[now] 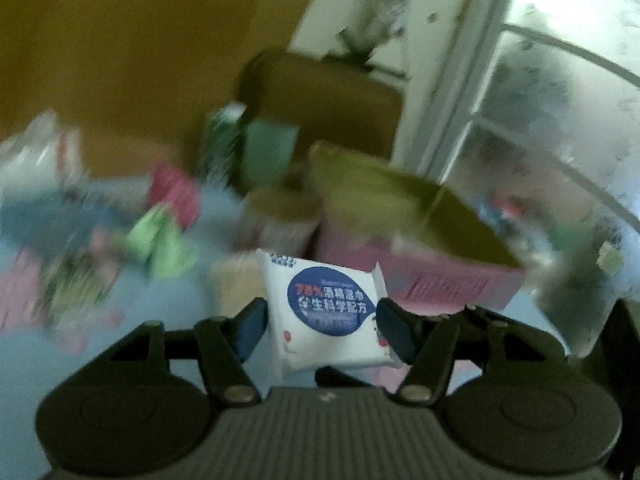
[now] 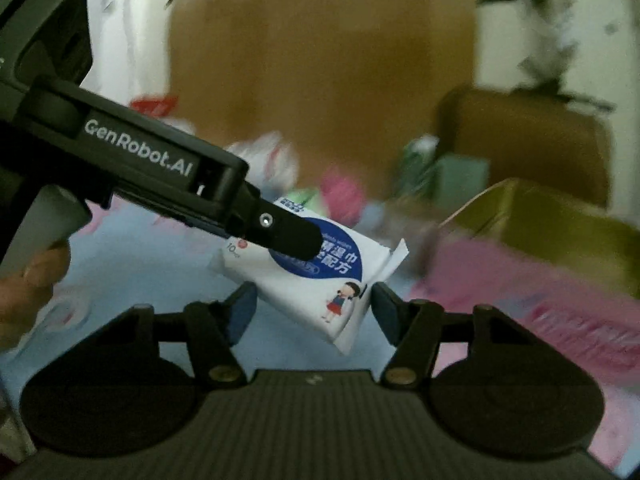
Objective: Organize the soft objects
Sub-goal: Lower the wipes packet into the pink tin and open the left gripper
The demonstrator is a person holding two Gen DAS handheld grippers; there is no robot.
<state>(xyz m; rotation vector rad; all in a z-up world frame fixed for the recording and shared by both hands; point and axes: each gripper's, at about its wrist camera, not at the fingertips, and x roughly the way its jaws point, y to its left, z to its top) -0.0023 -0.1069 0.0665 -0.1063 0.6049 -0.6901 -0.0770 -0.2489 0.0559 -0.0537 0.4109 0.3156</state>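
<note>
White soft wet-wipe pack with blue oval label: off the bed, pinched in left gripper, long axis tilted. Right gripper wide open, gripping nothing, pack's lower corner between its fingers. Pink slatted basket ahead-right, near.

I can't identify the blurred soft items on the left. Left gripper finger hides part of the wipes pack label.
</note>
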